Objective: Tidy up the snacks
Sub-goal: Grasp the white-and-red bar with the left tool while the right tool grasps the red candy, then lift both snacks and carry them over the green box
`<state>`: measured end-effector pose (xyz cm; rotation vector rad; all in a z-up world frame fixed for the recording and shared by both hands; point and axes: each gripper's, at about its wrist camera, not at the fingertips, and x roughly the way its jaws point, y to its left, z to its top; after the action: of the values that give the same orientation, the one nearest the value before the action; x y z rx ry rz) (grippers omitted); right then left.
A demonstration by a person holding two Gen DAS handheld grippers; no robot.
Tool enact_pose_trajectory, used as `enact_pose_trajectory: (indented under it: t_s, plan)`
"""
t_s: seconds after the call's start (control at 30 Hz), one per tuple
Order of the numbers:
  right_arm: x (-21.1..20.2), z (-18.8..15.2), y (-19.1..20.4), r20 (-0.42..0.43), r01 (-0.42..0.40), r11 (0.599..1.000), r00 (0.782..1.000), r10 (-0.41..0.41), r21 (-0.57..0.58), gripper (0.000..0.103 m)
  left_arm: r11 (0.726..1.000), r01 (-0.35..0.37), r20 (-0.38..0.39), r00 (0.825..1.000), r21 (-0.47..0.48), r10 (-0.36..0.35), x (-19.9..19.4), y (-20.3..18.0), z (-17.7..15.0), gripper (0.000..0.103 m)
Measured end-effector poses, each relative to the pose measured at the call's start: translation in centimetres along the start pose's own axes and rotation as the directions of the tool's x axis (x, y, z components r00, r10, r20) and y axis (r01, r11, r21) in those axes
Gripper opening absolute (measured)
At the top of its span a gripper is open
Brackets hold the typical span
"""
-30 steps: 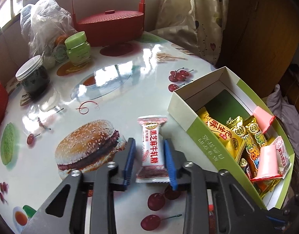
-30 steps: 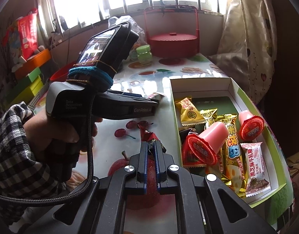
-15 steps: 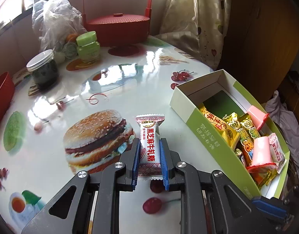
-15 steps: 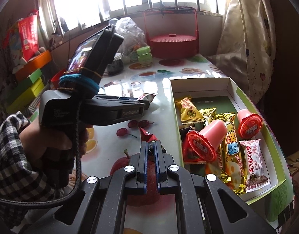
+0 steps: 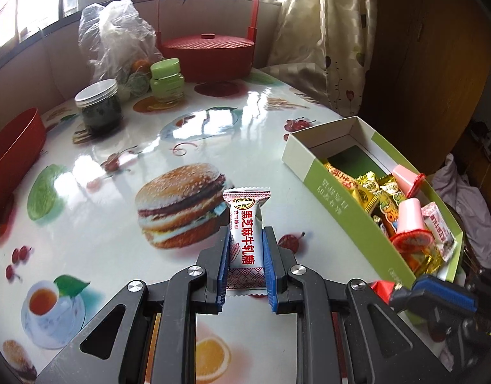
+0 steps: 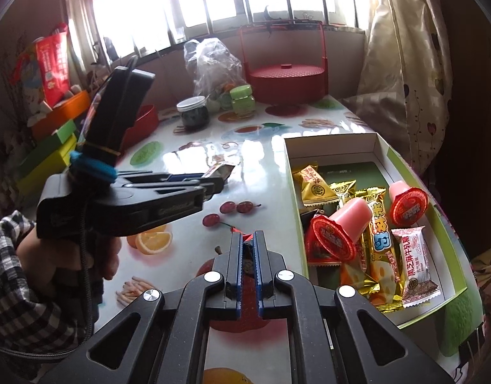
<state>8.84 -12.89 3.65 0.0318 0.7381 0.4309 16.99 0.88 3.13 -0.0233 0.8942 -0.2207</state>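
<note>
Table (image 5: 277,134) nearly cleared; box (image 6: 450,249) already half filled. Nougat (image 5: 245,236) clamped in left gripper (image 5: 245,252), red wrapper (image 6: 247,243) pinched in right gripper (image 6: 248,249); both not yet boxed.

Bright daylight pours through a barred window (image 6: 213,3) behind the glossy surface (image 5: 213,134) (printed with burgers and fruit). A cream patterned curtain (image 6: 402,73) hangs beside a dark wooden cabinet (image 5: 437,64).

both wrist cameras look steeply down along their fingers, close over the printed worktop (image 5: 239,128), facing the window, and share the green snack box (image 6: 450,275), red lidded basket (image 5: 210,54) and jars.
</note>
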Motion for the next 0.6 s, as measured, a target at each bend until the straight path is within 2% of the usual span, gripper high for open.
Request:
enact_pose_trajectory:
  t_s: [0.23, 0.37, 0.6]
  plan:
    - [-0.4, -0.1, 0.0, 0.003, -0.007, 1.000, 1.000, 0.007, 0.000, 0.006, 1.000, -0.001, -0.002, 1.000, -0.024, 0.001, -0.4, 0.5, -0.9, 0.020]
    - [0.0, -0.6, 0.3, -0.031, -0.030, 0.999, 0.999, 0.029, -0.017, 0.007, 1.000, 0.003, -0.008, 1.000, -0.028, -0.003, -0.5, 0.6, -1.5, 0.020]
    - [1.4, -1.4, 1.5, -0.080, 0.053, 0.989, 0.995, -0.064, -0.136, 0.032, 0.999, 0.004, -0.011, 1.000, -0.043, -0.005, -0.7, 0.9, -2.1, 0.020]
